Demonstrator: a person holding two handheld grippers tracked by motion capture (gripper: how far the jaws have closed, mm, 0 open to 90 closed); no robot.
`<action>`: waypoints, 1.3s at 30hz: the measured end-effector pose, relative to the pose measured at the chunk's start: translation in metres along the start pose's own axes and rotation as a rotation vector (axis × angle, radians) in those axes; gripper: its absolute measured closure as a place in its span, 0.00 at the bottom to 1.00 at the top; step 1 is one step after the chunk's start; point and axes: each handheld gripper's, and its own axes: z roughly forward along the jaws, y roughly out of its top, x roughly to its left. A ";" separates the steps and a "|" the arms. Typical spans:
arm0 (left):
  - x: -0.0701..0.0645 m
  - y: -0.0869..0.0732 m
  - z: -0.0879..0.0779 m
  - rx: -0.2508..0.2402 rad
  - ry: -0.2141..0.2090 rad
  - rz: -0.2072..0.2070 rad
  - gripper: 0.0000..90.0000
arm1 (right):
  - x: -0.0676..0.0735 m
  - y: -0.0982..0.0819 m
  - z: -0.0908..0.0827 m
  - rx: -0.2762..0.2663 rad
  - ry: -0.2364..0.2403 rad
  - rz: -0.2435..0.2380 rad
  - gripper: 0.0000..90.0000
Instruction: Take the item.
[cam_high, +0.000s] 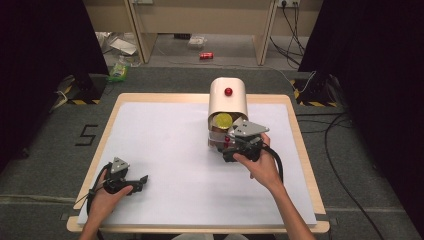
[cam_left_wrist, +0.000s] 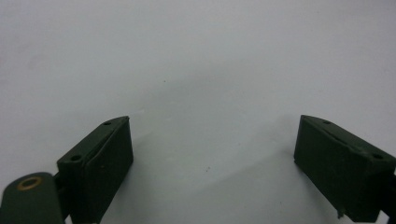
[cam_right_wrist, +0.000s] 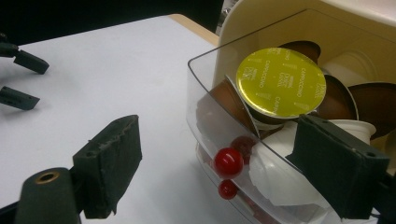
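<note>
- Your right tongs (cam_right_wrist: 212, 163) are wide open and hold nothing. One jaw is outside the clear drawer (cam_right_wrist: 205, 93), and the other jaw is over the cups inside it.
- The clear drawer is pulled out from the cream box (cam_high: 228, 97) at the far middle of the counter (cam_high: 165, 150). It has a small red knob (cam_right_wrist: 229, 162) on its front.
- A cup with a yellow lid (cam_right_wrist: 280, 81) sits on top of the pile, tipped toward you. Brown cups and white cups lie around it.
- Your left tongs (cam_high: 145, 178) are wide open too, with nothing in them. They rest low over the white counter, well apart from the box.
- If you close the right tongs now, I think they may pinch the drawer wall and not a cup.
- If you push, the light box may slide, because nothing holds it.
- The smooth lid may slip, and the cups may spill out.
</note>
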 end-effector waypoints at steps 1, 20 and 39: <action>0.000 0.000 0.000 0.000 0.000 0.000 0.12 | 0.001 -0.001 0.000 -0.001 -0.003 -0.004 0.18; 0.000 0.000 0.000 -0.001 0.000 0.000 0.12 | 0.018 -0.010 -0.015 0.021 0.022 -0.021 0.18; 0.000 0.000 0.000 -0.001 0.001 -0.001 0.12 | 0.031 -0.018 -0.023 0.058 0.048 -0.039 0.18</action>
